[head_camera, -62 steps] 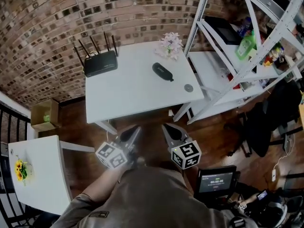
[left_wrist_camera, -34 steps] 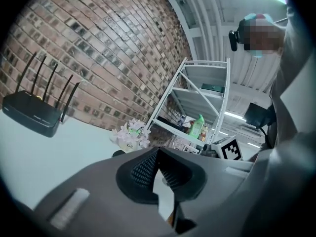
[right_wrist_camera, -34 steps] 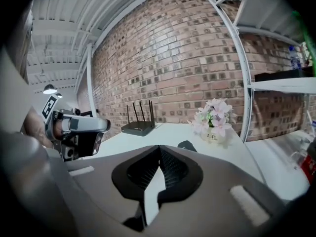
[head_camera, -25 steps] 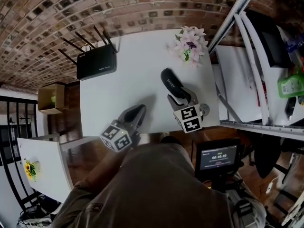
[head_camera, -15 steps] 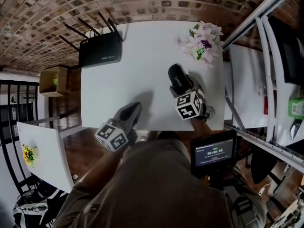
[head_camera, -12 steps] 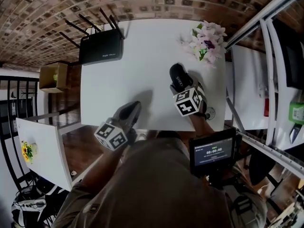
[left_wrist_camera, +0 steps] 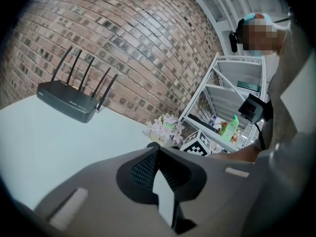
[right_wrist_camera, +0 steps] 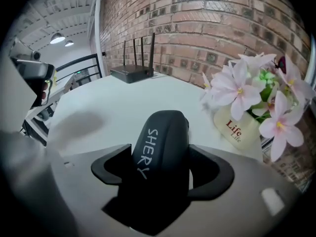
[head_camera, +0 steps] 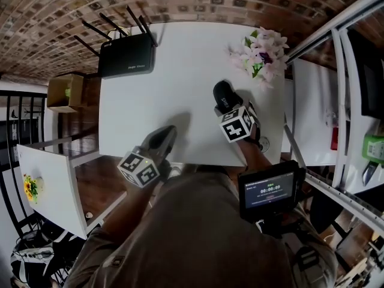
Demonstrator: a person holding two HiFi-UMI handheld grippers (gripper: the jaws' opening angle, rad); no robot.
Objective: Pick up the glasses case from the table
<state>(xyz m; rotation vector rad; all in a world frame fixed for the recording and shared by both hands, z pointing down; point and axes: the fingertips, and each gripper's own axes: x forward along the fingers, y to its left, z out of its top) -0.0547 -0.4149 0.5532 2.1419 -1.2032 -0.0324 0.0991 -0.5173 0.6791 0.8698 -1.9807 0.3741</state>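
Observation:
The black glasses case point(head_camera: 221, 91) with white lettering lies on the white table point(head_camera: 180, 71), right of centre. My right gripper point(head_camera: 230, 105) points steeply down over its near end. In the right gripper view the case point(right_wrist_camera: 160, 137) sits between the wide jaws of the right gripper point(right_wrist_camera: 160, 169), and a thin gap shows on the right side, so it is open. My left gripper point(head_camera: 163, 135) hovers over the table's front edge, left of the case, holding nothing. In the left gripper view the left gripper point(left_wrist_camera: 158, 149) has its jaws together.
A black router point(head_camera: 127, 56) with antennas stands at the table's back left. A pot of pink flowers point(head_camera: 261, 50) is just behind the case. A small round object point(head_camera: 264, 141) lies by the right front corner. White shelving point(head_camera: 336, 101) stands to the right.
My right gripper has come down over the glasses case with its jaws spread around it. The left gripper has sunk slightly towards the table's front edge.

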